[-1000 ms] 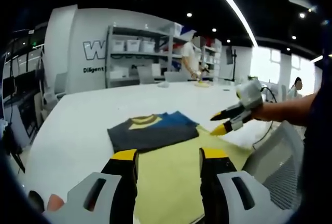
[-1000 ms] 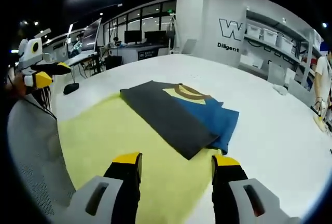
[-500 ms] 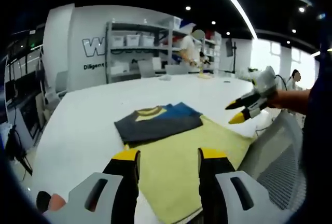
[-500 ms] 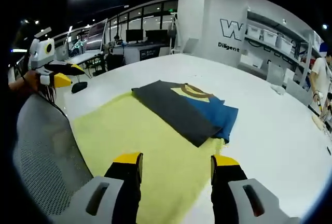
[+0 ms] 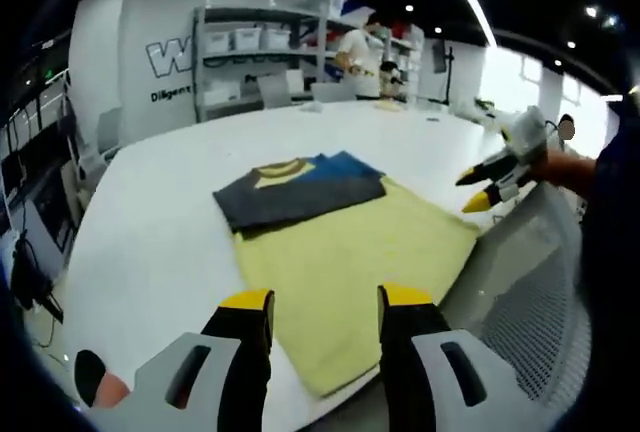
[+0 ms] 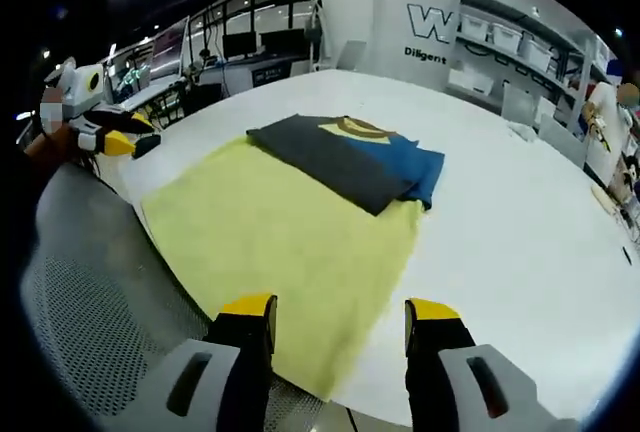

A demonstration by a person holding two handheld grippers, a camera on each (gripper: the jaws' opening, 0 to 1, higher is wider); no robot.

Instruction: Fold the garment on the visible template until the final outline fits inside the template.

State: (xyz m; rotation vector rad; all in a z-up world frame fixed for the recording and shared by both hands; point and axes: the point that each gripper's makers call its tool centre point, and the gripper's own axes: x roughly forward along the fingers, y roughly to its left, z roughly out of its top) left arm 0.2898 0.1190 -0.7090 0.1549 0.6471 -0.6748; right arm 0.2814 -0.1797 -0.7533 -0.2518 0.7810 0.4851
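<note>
Garment (image 5: 298, 190) — folded, lying on my yellow template's (image 5: 350, 262) far edge, seemingly overhanging it. Left gripper (image 5: 318, 304), right gripper (image 6: 334, 312) — jaws apart, empty, held above the table (image 6: 520, 212). I judge folding done; fit unconfirmed.

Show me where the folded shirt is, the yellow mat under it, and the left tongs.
shirt (image 6: 335, 155), right gripper view, on the dark grey folded panel.
yellow mat (image 6: 285, 237), right gripper view, on its bare middle.
left tongs (image 5: 323, 299), left gripper view, midway between the yellow tips.
</note>
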